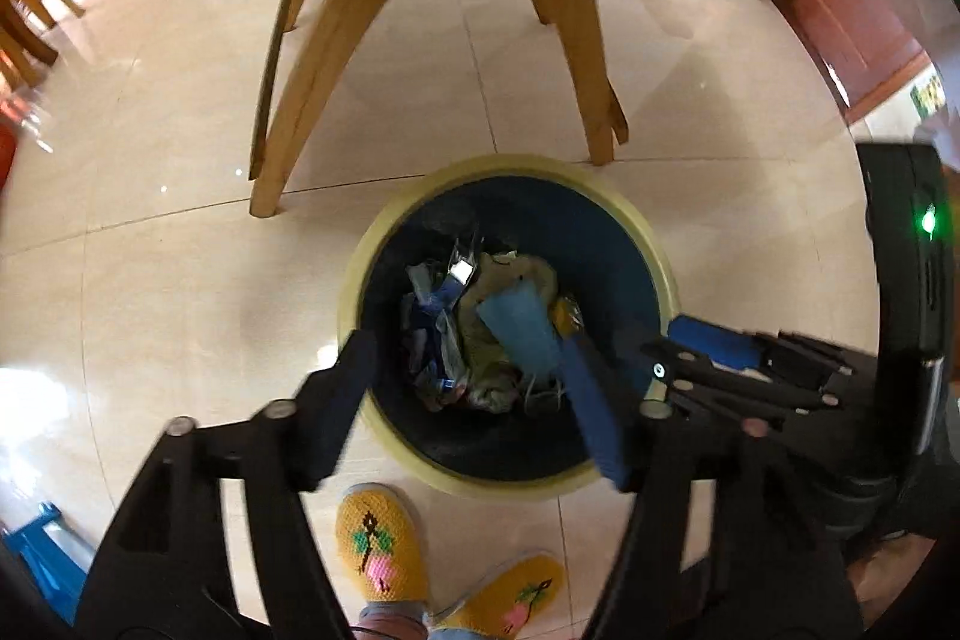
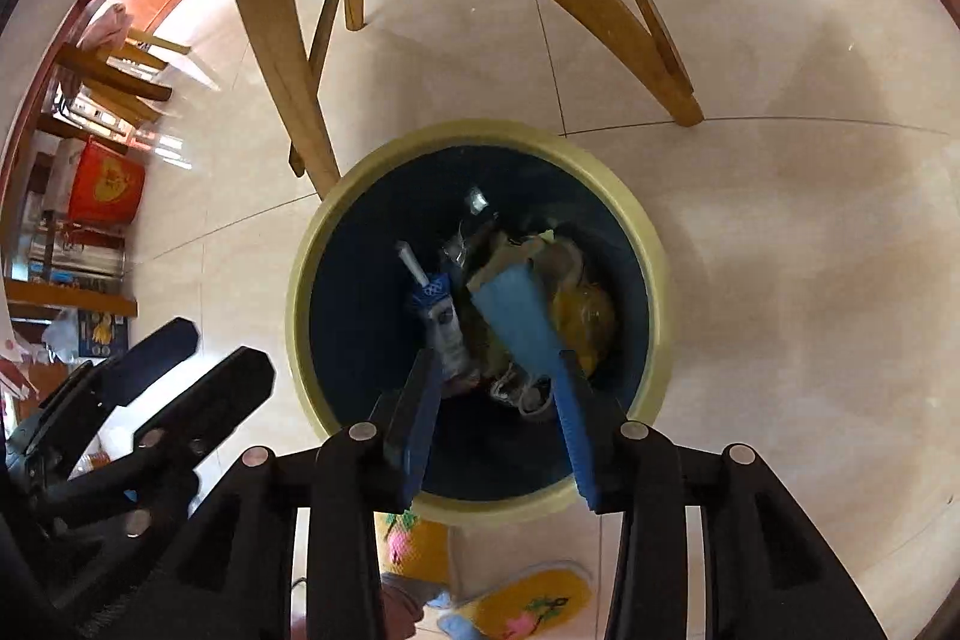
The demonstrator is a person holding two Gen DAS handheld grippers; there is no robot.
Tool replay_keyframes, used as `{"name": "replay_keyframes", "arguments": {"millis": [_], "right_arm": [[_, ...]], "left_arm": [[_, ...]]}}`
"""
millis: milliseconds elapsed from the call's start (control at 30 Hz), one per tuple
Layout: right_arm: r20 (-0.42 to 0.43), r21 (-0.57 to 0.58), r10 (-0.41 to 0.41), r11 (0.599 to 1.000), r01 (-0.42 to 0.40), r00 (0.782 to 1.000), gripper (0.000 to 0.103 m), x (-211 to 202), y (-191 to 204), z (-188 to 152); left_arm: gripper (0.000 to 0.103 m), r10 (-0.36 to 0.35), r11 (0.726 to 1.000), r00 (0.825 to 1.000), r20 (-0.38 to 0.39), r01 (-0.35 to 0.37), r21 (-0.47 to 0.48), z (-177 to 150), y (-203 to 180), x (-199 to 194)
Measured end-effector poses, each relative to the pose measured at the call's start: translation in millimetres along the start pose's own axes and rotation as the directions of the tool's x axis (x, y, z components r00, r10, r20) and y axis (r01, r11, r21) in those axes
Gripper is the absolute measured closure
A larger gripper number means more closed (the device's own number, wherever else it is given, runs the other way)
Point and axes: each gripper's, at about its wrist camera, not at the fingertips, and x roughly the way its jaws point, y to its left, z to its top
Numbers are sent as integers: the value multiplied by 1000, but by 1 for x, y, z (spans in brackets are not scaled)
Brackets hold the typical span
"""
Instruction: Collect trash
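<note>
From the left wrist view, the left gripper (image 1: 474, 388) hangs over a round bin (image 1: 510, 163) with a pale yellow rim and a dark lining, its two fingers spread wide with nothing between them. The bin stands on a glossy beige tiled floor (image 1: 150, 280), just in front of the curved wooden legs of a chair (image 1: 336, 40). Down inside lies the trash (image 1: 480, 334): crumpled wrappers, a blue face mask (image 1: 519, 331) on top with its ear loops trailing, and something yellowish beside it. The right gripper (image 1: 714, 346) reaches in from the right edge above the bin's rim, and at the bottom a pair of yellow knitted slippers (image 1: 384, 544) stands just beside the bin. From the right wrist view, the right gripper (image 2: 498, 376) is also poised above the bin (image 2: 474, 130), fingers apart with blue pads facing each other and empty; the mask (image 2: 516, 316) lies below the gap between them, resting in the pile, next to a blue and white wrapper (image 2: 441, 316). The left gripper (image 2: 204, 370) shows at the lower left, off to the side of the bin. A red box (image 2: 105, 184) sits against the far wall on the left.
</note>
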Motion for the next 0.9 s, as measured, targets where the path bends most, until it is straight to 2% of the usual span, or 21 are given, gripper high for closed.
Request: {"name": "replay_keyframes", "arguments": {"millis": [133,200,333,533,600,700,900], "right_arm": [[31,-26,-5,1000,6,1000,64,-9,11,11],[47,-31,3,1000,-1,999,64,-28,17,7],[82,-22,17,1000,-16,996,63,-72,28,6],[138,-16,21,1000,-19,990,61,-156,42,4],[150,-13,20,1000,-18,988,60,-187,47,4],[170,-10,25,1000,-23,985,57,-239,57,4],[232,-54,22,998,-9,972,50,-348,81,11]], "left_arm": [[33,24,1000,1000,21,-23,-12,5,6,-16],[33,26,1000,999,26,-26,-17,10,6,-28],[33,36,999,998,59,-35,-14,17,-6,-82],[33,42,999,997,70,-40,-25,28,-19,-158],[33,64,998,995,77,-63,-19,32,-24,-186],[33,93,996,990,103,-92,-17,40,-31,-235],[33,114,993,982,147,-107,-58,59,-38,-330]]}}
